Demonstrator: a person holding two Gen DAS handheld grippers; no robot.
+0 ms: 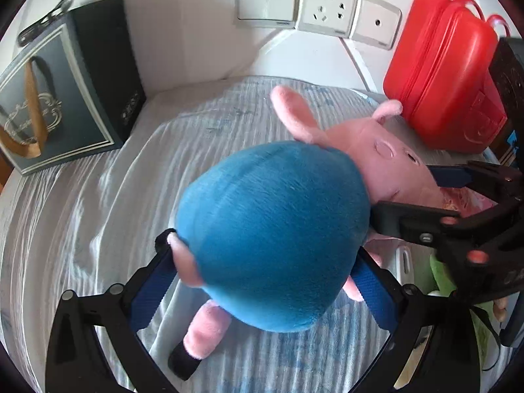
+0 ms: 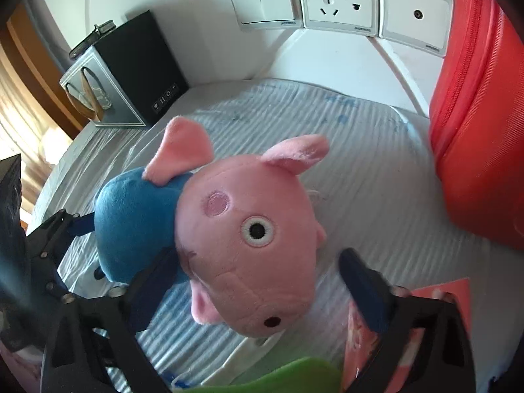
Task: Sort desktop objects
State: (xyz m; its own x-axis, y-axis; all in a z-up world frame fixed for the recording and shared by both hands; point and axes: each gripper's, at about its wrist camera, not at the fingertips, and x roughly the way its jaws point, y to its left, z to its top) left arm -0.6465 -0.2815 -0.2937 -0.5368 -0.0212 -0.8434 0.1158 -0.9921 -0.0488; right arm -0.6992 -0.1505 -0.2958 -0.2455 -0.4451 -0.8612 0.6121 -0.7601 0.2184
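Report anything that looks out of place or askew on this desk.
The plush pig is tipped over on the striped cloth, not sitting upright, its blue body between the left claw fingers and its head between the right claw fingers. Nothing looks spilled or damaged.

Bright daylight, soft shadows, fisheye-bent edges, slight blur

A white wall point(image 2: 203, 32) is standing behind the surface, carrying a row of three white plates: a double light switch point(image 2: 262, 0), a power socket point(image 2: 337, 0) and a round-jack outlet point(image 2: 416, 13). A striped, wrinkled pale blue cloth point(image 1: 98, 196) is covering the surface. Daylight is falling across it from the left, where a wooden frame point(image 2: 19, 59) and a sunlit curtain point(image 2: 16, 114) are showing.
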